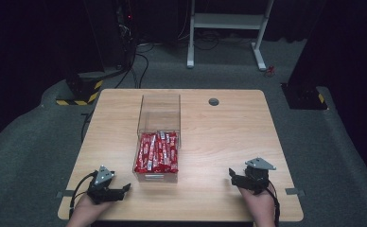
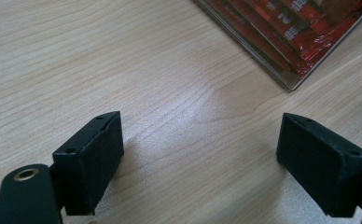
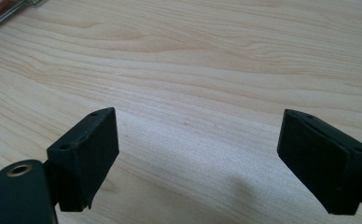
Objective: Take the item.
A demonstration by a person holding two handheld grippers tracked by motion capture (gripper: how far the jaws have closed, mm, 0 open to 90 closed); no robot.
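1. At the middle of the wooden table (image 1: 229, 137) we see a clear box (image 1: 157, 142) with its near half packed full of red snack packets (image 1: 157, 152) and its far half empty; that free space suggests to us the packets are meant to be sorted or moved within it
2. Near the table's front edge we hold the left gripper (image 1: 125, 189) and the right gripper (image 1: 231, 174) on either side of the box, well apart from it, likely a ready stance before reaching in
3. Left gripper (image 2: 200, 158): its jaws stand wide apart over bare wood, with nothing between them and a box corner just ahead
4. Right gripper (image 3: 198, 158): jaws equally wide, gripping nothing, bare wood between them
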